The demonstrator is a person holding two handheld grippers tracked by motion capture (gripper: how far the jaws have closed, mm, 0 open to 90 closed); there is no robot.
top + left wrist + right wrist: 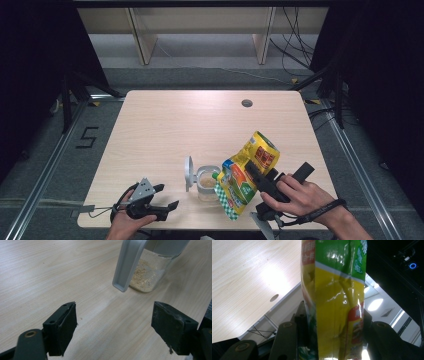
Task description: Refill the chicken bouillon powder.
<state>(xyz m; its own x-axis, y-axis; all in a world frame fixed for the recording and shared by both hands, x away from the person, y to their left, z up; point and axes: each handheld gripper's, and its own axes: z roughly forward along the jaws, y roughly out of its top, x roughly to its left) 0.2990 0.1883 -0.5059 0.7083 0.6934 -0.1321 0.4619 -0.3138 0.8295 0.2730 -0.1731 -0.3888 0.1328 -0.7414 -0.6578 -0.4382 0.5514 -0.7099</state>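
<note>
Two tongs in play, and only one was working. My right tongs [252, 172] were clamped across the middle of the yellow-and-green pouch [247, 172], tipped spout-down over the little glass jar [206, 184] near the front edge of the worktop [175, 125]. My left tongs [162, 202] sat spread wide, gripping nothing, low on the worktop just beside the jar, whose grey flip lid [189, 173] stood open on the side facing them.

A thin layer of pale crumbs lay in the bottom of the jar, so I judged the pour was barely begun. And that was where it could have gone wrong: nothing steadied the jar. One nudge from the pouch's lower corner, which hung right at the rim, and I reckoned the light jar would tip or skid toward the edge. The pouch was soft, too, and creased where I squeezed it; too hard a pinch might have choked the flow, then let it go in a rush past that narrow mouth. The raised lid also crowded the opening, and I could have clipped it.
</note>
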